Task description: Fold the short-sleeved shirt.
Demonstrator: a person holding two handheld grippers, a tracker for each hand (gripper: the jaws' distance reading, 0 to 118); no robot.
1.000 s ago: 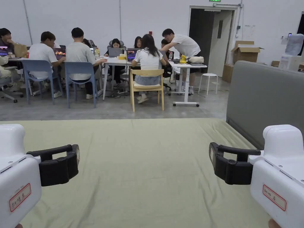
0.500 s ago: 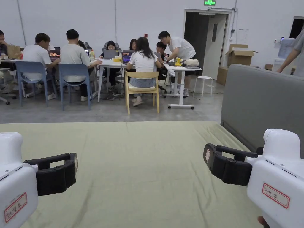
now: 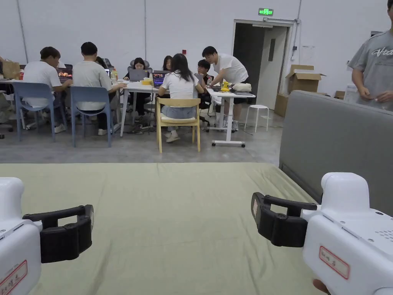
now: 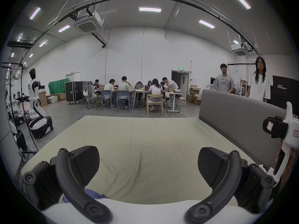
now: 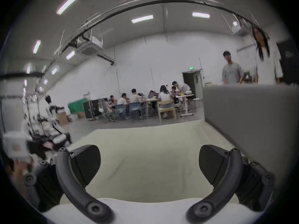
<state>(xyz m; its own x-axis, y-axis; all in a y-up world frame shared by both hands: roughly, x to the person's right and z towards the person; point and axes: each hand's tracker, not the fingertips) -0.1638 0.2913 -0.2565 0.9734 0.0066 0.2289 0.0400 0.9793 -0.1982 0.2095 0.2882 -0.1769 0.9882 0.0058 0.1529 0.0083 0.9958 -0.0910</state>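
Pale-green bedsheet (image 3: 180, 215) lies bare ahead; both white grippers, left (image 4: 148, 167) and right (image 5: 149, 166), hover agape and empty, so folding is unstarted; only a bluish cloth scrap (image 4: 90, 195), possibly the shirt, peeks at seven o'clock, to reach next.

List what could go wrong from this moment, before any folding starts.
1. Both grippers, left and right, hang open over bare green sheet; closing here would likely pinch the sheet.
2. A scrap of blue cloth peeks beside the left gripper's near jaw; whether it is the shirt cannot be told, so a blind grab may miss.
3. The right gripper is near the grey headboard and may bump it.
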